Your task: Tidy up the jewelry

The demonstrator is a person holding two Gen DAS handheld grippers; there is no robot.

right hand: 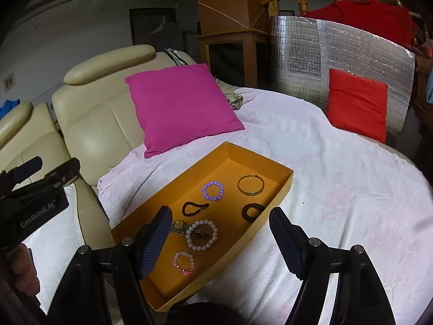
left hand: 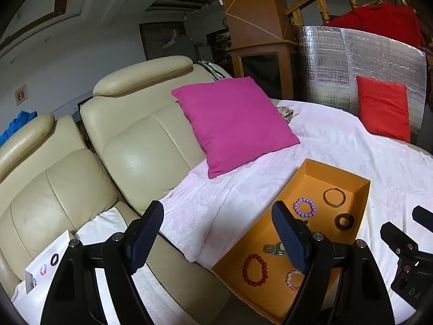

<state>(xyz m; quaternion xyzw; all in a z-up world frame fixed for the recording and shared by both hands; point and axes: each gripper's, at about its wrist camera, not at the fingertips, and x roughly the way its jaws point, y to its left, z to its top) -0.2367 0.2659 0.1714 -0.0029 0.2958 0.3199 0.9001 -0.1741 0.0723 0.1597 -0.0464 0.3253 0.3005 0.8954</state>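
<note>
Both grippers, left gripper (left hand: 216, 241) and right gripper (right hand: 220, 241), hover with fingers apart and empty over the orange tray (right hand: 284, 189) at lower centre (on the white-covered sofa). Bracelets already lie inside, among them a purple bead bracelet (right hand: 213, 191). Judging by this, a pick is being chosen; next comes lowering over one piece.

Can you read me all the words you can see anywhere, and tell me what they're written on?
"GenRobot.AI" in white letters on the black body of the left tool, seen from the right wrist camera.
"DA", cut off at the picture's edge, on the black body of the right tool, seen from the left wrist camera.
Nothing readable on the white card or the orange cardboard tray.
</note>
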